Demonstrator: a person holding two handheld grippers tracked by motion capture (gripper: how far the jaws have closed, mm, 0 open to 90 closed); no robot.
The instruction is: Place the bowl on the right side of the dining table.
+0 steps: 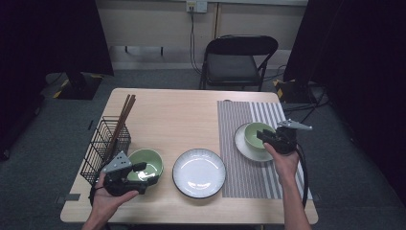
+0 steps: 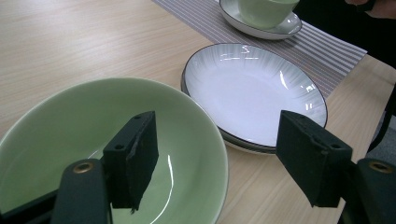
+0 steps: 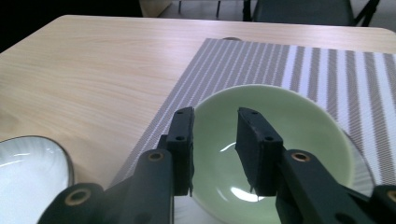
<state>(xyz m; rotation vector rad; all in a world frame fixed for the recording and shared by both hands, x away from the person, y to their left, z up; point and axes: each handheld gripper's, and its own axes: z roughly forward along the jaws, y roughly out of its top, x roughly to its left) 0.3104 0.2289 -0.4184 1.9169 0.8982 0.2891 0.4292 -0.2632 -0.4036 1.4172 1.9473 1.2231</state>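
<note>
Table-setting, mid-step: right gripper (image 1: 266, 137) straddles the near rim of the small green bowl (image 1: 256, 134) on its saucer (image 1: 245, 148), jaws narrow, apparently unclamped. Left gripper (image 1: 143, 173), jaws spread over the large green bowl (image 1: 148, 162), must close next.

Glossy glazed green bowl (image 2: 107, 140), matt wooden table (image 2: 70, 42)

A plate (image 1: 199, 173) lies between a wide bowl (image 1: 145, 164) at left and a placemat (image 1: 253, 143) at right.

This looks like a lab or recording studio rather than a home. Black curtains (image 1: 43, 33) hang at both sides, grey carpet (image 1: 43, 143) covers the floor, a folding chair (image 1: 238, 60) stands behind the wooden worktop (image 1: 177, 115), and cables (image 1: 193, 33) run down from a wall socket (image 1: 196, 5).
</note>
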